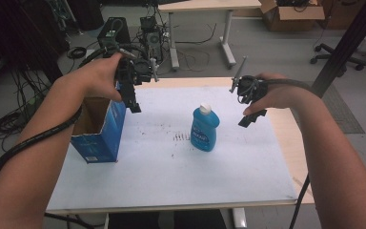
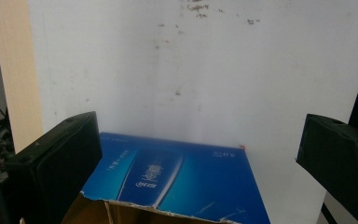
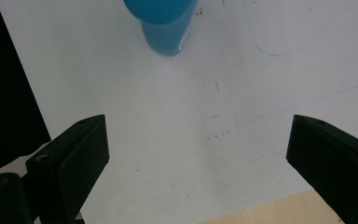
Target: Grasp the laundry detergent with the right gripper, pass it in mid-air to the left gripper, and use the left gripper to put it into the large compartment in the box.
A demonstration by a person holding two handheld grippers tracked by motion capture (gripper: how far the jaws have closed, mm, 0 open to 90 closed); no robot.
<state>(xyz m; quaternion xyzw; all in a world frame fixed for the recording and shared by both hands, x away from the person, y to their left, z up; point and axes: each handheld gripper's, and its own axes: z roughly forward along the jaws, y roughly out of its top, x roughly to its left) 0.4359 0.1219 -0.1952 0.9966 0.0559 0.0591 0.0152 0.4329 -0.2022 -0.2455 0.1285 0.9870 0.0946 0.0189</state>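
Note:
A blue bottle (image 1: 204, 129) with a white cap stands upright near the middle of the white table top (image 1: 171, 171). An open blue cardboard box (image 1: 100, 131) stands at the table's left edge. My left gripper (image 1: 134, 104) hovers above the box's far right corner, jaws wide apart and empty; in the left gripper view the box's blue side (image 2: 177, 179) lies below between the jaws. My right gripper (image 1: 251, 118) hangs to the right of the bottle, open and empty. The right gripper view shows the bottle's base (image 3: 161, 23) ahead.
The white sheet covers a wooden table whose bare edge (image 1: 286, 138) shows at the right. Faint brown marks (image 1: 181, 137) lie left of the bottle. Beyond the table stand computer cases, cables, another desk, an office chair (image 1: 336, 55) and a cardboard box (image 1: 293, 14).

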